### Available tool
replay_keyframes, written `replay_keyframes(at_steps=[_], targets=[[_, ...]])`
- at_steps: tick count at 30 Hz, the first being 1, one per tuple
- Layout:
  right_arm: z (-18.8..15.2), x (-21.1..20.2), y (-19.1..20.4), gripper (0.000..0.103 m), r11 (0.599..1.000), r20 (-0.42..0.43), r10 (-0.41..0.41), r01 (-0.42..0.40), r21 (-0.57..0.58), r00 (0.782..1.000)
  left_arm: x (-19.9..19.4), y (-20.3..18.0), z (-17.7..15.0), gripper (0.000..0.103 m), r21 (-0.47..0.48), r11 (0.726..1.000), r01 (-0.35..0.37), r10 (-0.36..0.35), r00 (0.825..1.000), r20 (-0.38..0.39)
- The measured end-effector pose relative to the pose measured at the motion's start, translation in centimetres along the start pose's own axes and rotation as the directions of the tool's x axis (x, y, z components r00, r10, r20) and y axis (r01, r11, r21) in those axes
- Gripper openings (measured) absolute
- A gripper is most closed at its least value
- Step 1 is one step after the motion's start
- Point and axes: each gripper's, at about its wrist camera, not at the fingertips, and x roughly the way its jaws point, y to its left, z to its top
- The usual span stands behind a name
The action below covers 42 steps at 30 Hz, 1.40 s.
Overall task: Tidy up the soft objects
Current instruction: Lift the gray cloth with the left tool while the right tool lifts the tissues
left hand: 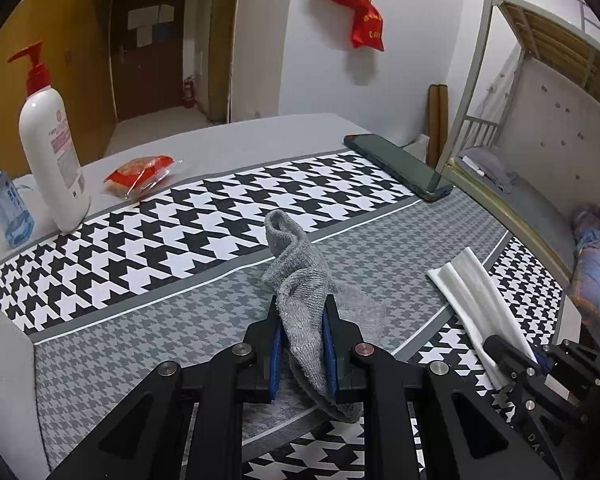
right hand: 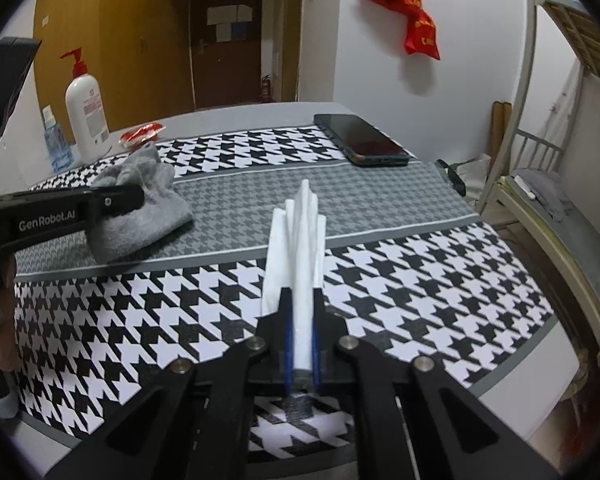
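Note:
My left gripper (left hand: 303,304) is shut on a grey knitted sock (left hand: 300,280), which bunches up ahead of the fingers over the grey houndstooth band of the table cloth. The sock also shows in the right wrist view (right hand: 140,208), with the left gripper (right hand: 112,200) across it. My right gripper (right hand: 302,292) is shut on a folded white cloth (right hand: 300,236) that sticks forward and fans out over the cloth. In the left wrist view the white cloth (left hand: 472,292) lies at the right, with the right gripper (left hand: 512,356) at its near end.
A black phone (left hand: 396,166) lies at the far right of the table. A white pump bottle (left hand: 52,152), a blue spray bottle (left hand: 4,204) and a red snack packet (left hand: 138,176) stand at the far left. A bunk bed (left hand: 540,100) is to the right.

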Motion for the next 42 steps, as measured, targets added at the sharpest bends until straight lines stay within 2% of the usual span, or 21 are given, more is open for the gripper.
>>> replay_keyframes(at_steps=[11,20,23,26,33,42], targets=[[-0.3,-0.8,-0.5,0.009,0.996,0.029,-0.048,0.046,0.081,0.998,-0.3,-0.8,0.0,0.018,0.021,1.0,0.008,-0.008,1.0,0.007],[-0.3,-2.0,0.1,0.009,0.994,0.027,-0.05,0.047,0.101,0.998,-4.2,-2.2,0.2,0.018,0.066,0.995,0.07,-0.077,0.992,0.098],[0.2,-3.4,0.4,0.009,0.994,0.06,-0.05,0.044,0.101,0.997,-6.4,-2.5,0.2,0.018,0.081,0.992,0.094,-0.105,0.985,0.14],[0.7,-4.9,0.6,0.009,0.993,0.082,-0.042,0.033,0.114,0.996,-9.0,-2.7,0.1,0.018,0.112,0.99,0.087,-0.107,0.977,0.187],[1.5,-7.8,2.4,0.009,0.996,0.148,-0.011,-0.003,0.089,0.989,-14.8,-1.9,-0.4,0.019,0.138,0.987,0.078,-0.117,0.946,0.303],[2.6,-11.1,4.7,0.009,0.999,0.218,0.026,-0.035,0.04,0.976,-18.9,-0.2,-1.3,0.019,0.126,0.99,0.068,-0.11,0.922,0.371]])
